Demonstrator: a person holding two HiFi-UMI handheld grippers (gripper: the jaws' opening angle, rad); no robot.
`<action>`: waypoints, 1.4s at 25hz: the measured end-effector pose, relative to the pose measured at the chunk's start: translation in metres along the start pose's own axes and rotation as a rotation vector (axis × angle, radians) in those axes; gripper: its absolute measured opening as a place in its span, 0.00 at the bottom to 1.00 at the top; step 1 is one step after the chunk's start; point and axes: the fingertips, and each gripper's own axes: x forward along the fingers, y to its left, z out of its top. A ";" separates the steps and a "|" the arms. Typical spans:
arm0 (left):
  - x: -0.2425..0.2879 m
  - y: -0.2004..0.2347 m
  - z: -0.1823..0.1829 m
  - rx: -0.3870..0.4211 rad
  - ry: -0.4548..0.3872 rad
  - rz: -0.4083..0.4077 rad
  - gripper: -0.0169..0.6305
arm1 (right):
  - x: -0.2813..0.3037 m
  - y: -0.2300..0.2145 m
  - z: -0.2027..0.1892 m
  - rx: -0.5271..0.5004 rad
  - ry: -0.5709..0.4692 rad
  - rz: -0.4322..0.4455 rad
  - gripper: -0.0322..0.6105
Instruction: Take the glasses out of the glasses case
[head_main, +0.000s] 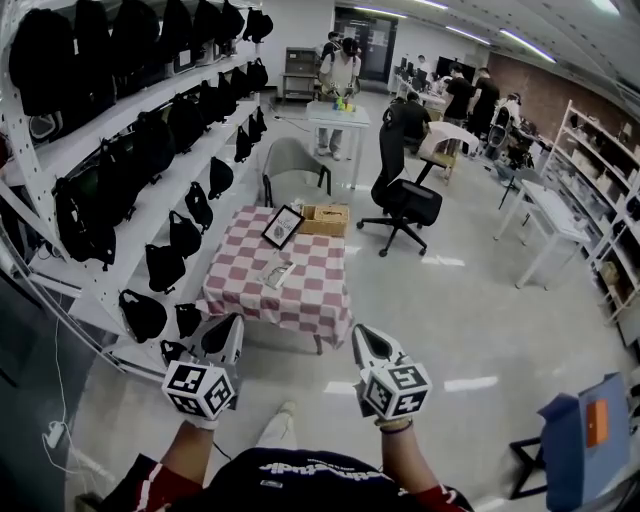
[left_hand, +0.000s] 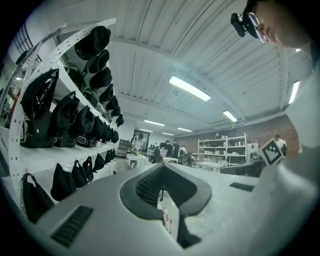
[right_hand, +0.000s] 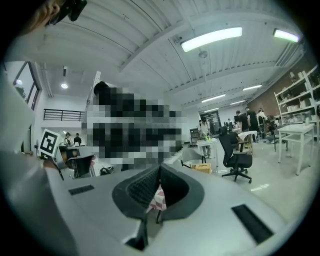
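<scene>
A pale, flat case (head_main: 277, 273), too small to make out in detail, lies on the red-and-white checked table (head_main: 312, 290) ahead of me in the head view. I cannot see any glasses. My left gripper (head_main: 228, 324) and right gripper (head_main: 362, 336) hang in the air well short of the table, over the floor, and both point towards it. In the left gripper view the left gripper (left_hand: 162, 168) has its jaws closed tip to tip with nothing in them. In the right gripper view the right gripper (right_hand: 160, 169) is the same: tips together and empty, with a bit of the checked cloth showing past them.
A framed picture (head_main: 283, 226) and a wooden box (head_main: 325, 219) stand at the table's far end. White shelves hung with black bags (head_main: 150, 160) run along the left. A grey chair (head_main: 293, 165), a black office chair (head_main: 400, 195) and several people lie beyond. A blue stool (head_main: 580, 430) is at right.
</scene>
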 end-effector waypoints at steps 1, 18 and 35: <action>0.002 0.003 0.000 -0.004 0.002 0.004 0.04 | 0.003 0.000 0.001 -0.003 0.003 0.004 0.04; 0.071 0.047 0.006 -0.050 -0.021 0.013 0.04 | 0.067 -0.025 0.022 -0.092 0.081 0.019 0.05; 0.161 0.125 0.019 -0.031 -0.033 0.008 0.04 | 0.171 -0.050 0.036 -0.120 0.110 0.018 0.05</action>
